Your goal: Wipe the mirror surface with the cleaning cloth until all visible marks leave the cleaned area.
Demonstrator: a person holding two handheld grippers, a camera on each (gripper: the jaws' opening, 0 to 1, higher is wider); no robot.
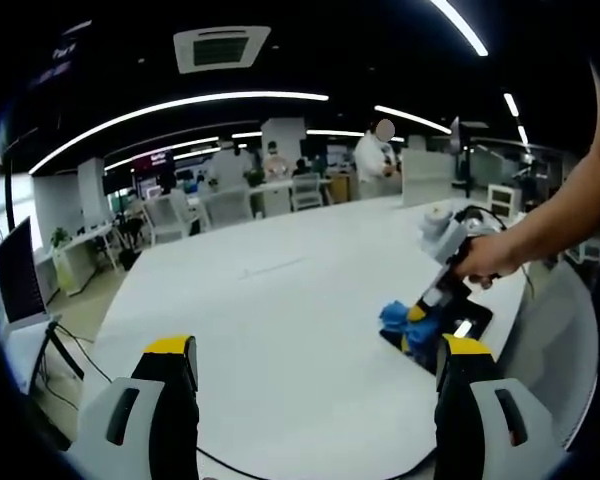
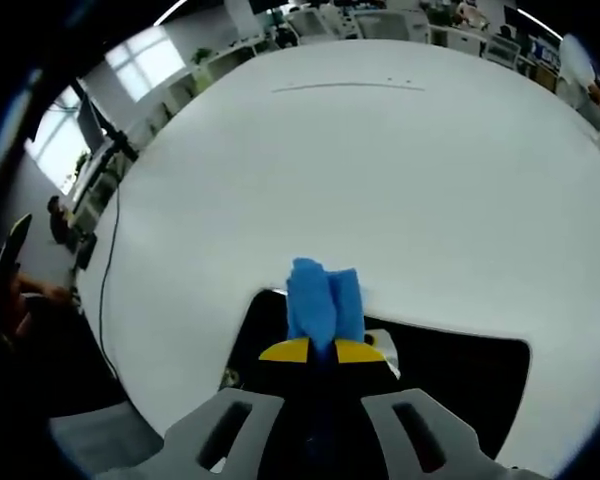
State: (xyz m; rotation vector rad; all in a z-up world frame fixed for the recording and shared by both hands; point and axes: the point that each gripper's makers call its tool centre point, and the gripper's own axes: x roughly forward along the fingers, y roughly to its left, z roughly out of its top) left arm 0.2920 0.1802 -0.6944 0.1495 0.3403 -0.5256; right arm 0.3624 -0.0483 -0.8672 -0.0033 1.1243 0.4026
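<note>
Left gripper view showed the left gripper [image 1: 317, 372] with fingers apart, holding nothing, above the white surface [image 1: 270, 300]. Rightward, the right gripper [image 2: 322, 349] had its fingers clamped on the blue cleaning cloth [image 2: 322, 297] — pressed onto the dark mirror [image 2: 450, 375].

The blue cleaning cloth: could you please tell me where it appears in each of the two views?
Left gripper view: the blue cleaning cloth lies right of centre, under the right gripper, at the mirror's near end.
Right gripper view: low centre, pinched between that view's own jaws, over the mirror's edge.
Shared landmark: the dark mirror on the white table.
</note>
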